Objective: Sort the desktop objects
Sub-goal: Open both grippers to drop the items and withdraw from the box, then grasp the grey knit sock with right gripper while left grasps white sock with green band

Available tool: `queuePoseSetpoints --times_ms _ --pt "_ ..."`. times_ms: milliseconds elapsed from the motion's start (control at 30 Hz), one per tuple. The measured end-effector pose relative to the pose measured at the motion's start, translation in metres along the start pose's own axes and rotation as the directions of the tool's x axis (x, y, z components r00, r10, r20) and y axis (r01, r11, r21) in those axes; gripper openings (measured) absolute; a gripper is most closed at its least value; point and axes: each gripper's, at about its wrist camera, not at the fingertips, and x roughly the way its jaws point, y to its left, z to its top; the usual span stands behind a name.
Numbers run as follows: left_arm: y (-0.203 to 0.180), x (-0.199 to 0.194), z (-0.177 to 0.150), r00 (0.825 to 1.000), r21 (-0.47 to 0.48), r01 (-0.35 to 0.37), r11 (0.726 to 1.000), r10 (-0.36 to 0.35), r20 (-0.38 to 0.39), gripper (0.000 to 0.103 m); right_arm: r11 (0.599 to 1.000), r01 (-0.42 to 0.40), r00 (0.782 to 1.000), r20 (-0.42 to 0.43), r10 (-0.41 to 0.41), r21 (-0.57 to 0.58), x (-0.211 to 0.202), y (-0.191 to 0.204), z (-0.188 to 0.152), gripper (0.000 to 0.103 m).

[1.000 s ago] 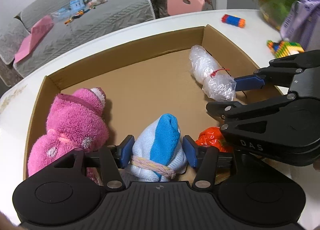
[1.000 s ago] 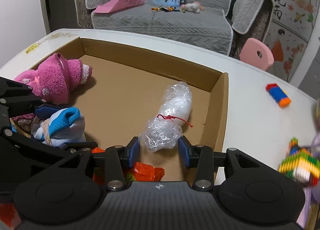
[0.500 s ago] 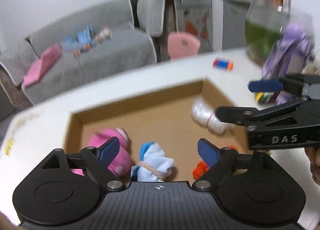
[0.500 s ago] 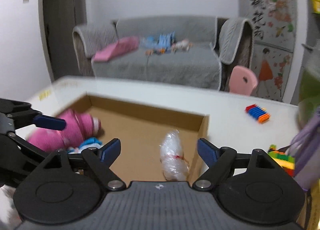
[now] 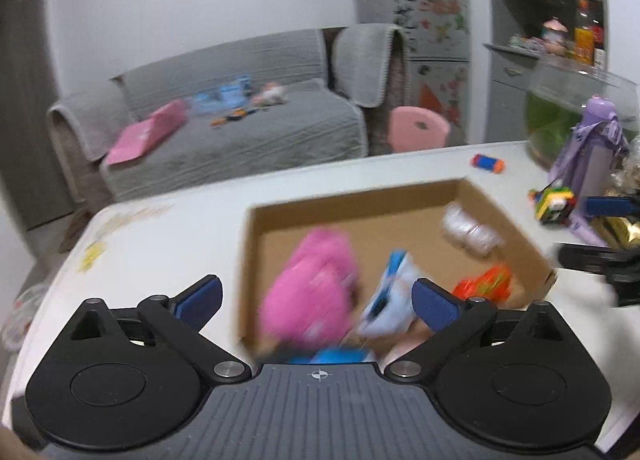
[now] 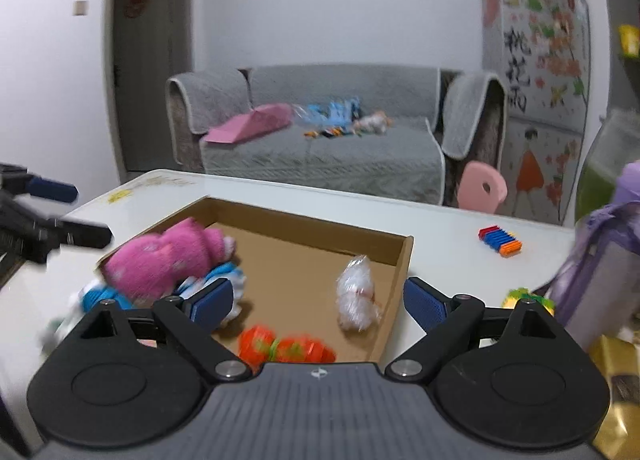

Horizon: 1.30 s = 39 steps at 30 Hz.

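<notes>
A shallow cardboard box (image 5: 500, 206) (image 6: 402, 260) lies on the white table. In it are a pink plush bundle (image 5: 310, 292) (image 6: 160, 260), a blue-and-white sock bundle (image 5: 390, 300) (image 6: 224, 280), an orange plastic bag (image 5: 486, 280) (image 6: 288, 348) and a clear plastic bundle (image 5: 470, 232) (image 6: 356, 296). My left gripper (image 5: 316, 302) hangs above the box's near left corner, its jaws opening wide, nothing between them. My right gripper (image 6: 318, 300) is raised over the box's near right side, jaws also opening, nothing held. Each gripper shows at the edge of the other's view.
On the table right of the box lie a striped block toy (image 5: 488, 163) (image 6: 500, 240), a multicoloured brick toy (image 5: 554, 202), a purple bottle (image 5: 588, 164) (image 6: 604, 256), a glass tank (image 5: 580, 108) and gold packets (image 6: 616, 376). A grey sofa (image 6: 320, 148) and pink chair (image 5: 418, 132) stand beyond.
The left gripper let go of the sock bundle and the right let go of the clear bundle. Both opened wide, rose and drew back from the box.
</notes>
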Motion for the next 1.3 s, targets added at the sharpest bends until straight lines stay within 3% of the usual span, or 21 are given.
queuePoseSetpoints --times_ms 233,467,667,933,1300 --pt "0.039 -0.034 -0.081 0.998 -0.091 -0.053 0.994 0.051 -0.029 0.103 0.994 -0.083 0.995 0.043 0.086 -0.069 -0.044 0.035 -0.064 0.097" --pt "0.032 -0.026 -0.121 0.997 -0.043 -0.054 0.998 0.052 -0.051 0.102 0.980 -0.099 0.995 0.005 0.101 -0.175 -0.043 0.065 -0.084 0.102" --pt "0.031 -0.015 -0.124 0.997 -0.044 -0.027 0.999 0.024 -0.075 0.102 0.983 -0.068 0.997 -0.047 0.061 -0.171 -0.027 0.068 -0.083 0.102" --pt "0.046 0.013 -0.120 0.987 -0.104 -0.056 0.993 0.039 -0.155 0.101 0.984 -0.060 0.996 -0.082 0.047 -0.169 -0.007 0.065 -0.078 0.102" --pt "0.041 0.026 -0.114 0.990 -0.057 -0.020 0.998 0.012 -0.140 0.102 0.978 -0.095 0.987 -0.142 0.069 -0.185 0.011 0.069 -0.086 0.098"
